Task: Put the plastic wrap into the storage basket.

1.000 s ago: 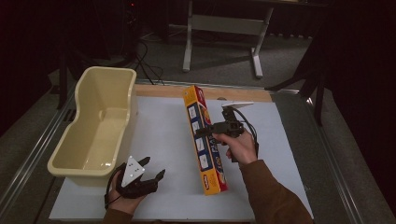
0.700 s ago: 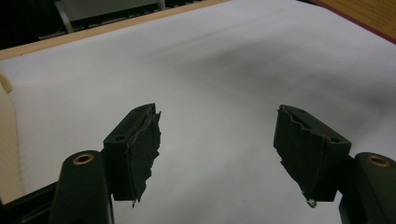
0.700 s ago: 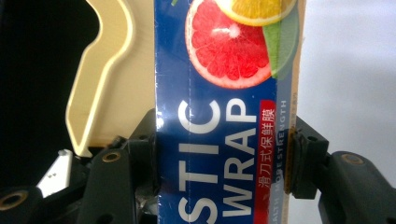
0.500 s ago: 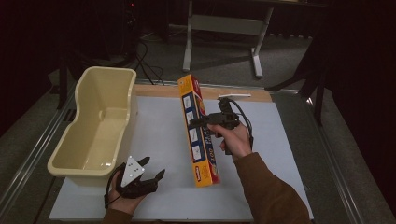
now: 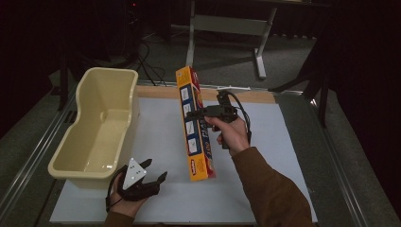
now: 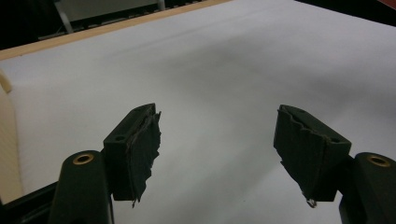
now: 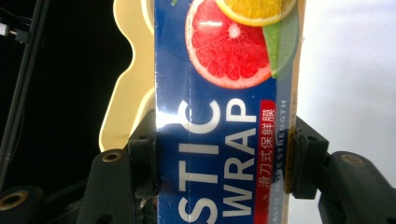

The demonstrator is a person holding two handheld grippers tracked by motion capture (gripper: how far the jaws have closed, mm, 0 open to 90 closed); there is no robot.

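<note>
Right gripper (image 5: 196, 113) has its jaws clamped across a long plastic wrap box (image 5: 194, 125), held over the white counter (image 5: 283, 156) just right of the cream tub (image 5: 101, 127). Up close the box's lettering is cut off top and bottom. Left gripper (image 5: 149, 177) rests low near the tub, jaws apart, nothing between them.

Box (image 7: 224, 116) between right gripper (image 7: 219, 158) jaws: blue, orange edges, white lettering, citrus print; tub (image 5: 99, 132) left of it: cream
</note>
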